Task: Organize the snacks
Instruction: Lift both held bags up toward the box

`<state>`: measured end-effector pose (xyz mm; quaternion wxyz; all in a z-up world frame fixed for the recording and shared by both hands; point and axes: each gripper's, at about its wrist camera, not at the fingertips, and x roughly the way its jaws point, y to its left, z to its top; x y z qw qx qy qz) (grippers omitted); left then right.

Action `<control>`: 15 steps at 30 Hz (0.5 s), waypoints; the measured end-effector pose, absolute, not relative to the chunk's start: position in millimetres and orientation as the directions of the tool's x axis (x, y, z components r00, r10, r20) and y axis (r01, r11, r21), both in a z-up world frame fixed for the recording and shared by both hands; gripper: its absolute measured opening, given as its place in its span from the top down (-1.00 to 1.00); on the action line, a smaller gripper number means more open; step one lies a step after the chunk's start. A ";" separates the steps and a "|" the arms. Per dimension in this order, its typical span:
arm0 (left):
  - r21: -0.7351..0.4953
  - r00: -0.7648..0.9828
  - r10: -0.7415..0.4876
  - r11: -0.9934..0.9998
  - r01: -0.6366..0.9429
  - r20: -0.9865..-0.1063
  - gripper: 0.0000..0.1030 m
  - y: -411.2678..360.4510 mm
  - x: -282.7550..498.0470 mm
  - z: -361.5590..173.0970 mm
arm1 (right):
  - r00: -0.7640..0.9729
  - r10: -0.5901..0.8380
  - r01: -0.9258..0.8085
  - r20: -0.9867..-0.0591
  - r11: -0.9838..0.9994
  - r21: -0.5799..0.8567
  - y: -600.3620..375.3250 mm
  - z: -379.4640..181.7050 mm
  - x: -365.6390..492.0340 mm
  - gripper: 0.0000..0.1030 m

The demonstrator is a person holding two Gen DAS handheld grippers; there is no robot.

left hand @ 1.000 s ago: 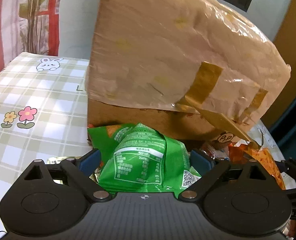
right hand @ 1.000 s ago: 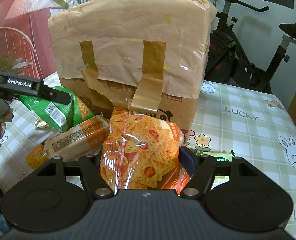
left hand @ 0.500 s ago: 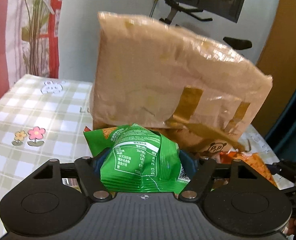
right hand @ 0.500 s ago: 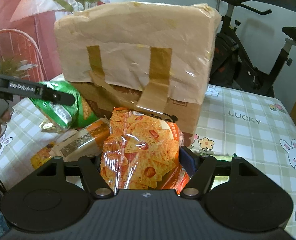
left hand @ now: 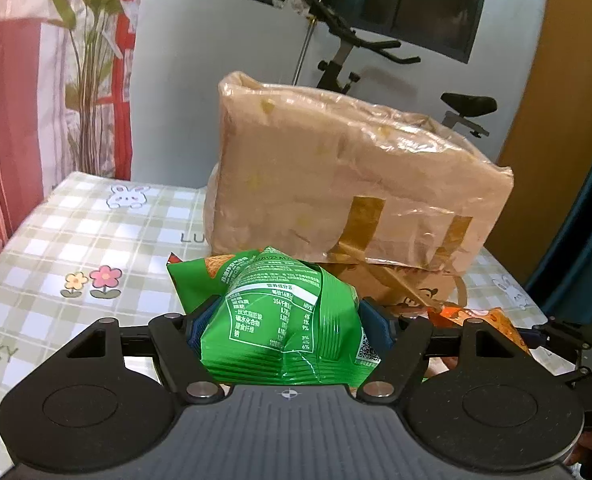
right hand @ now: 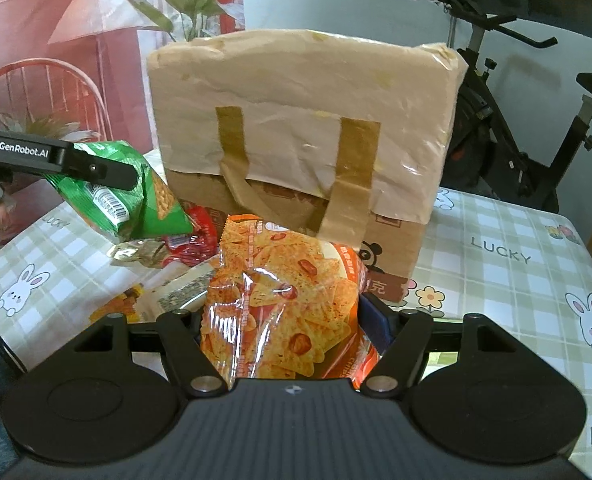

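Note:
My left gripper (left hand: 287, 320) is shut on a green snack bag (left hand: 275, 320), holding it off the checked tablecloth (left hand: 75, 240) in front of a taped cardboard box (left hand: 336, 184). In the right wrist view the same green bag (right hand: 151, 208) hangs at the left under a left finger (right hand: 95, 168). My right gripper (right hand: 285, 320) is shut on an orange chip bag (right hand: 287, 280), held just in front of the box (right hand: 296, 140). The left wrist view shows that orange bag (left hand: 492, 320) at the lower right.
Between the two bags, a red packet (right hand: 191, 240), a crumpled clear wrapper (right hand: 135, 252) and a long beige-and-orange packet (right hand: 175, 292) lie on the table. An exercise bike (right hand: 516, 120) stands behind the table. Bare tablecloth (right hand: 516, 280) shows to the right of the box.
The left jaws have closed on the green bag and lifted it up and back from the box. The right gripper has risen slightly with the orange bag.

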<state>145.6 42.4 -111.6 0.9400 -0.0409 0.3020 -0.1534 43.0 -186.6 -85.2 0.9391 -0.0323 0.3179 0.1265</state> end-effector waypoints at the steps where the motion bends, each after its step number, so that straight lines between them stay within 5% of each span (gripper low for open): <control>1: -0.166 0.775 -0.312 0.950 0.265 -0.550 -0.47 43.2 141.8 -109.5 | 0.767 0.219 -0.261 -0.603 0.965 0.018 -185.2 -84.6 41.5 -0.38; 15: -0.142 0.836 -0.303 0.953 0.268 -0.457 -0.47 62.0 105.1 -76.2 | 0.802 0.306 -0.345 -0.512 0.938 0.020 -161.5 -53.1 17.9 -0.38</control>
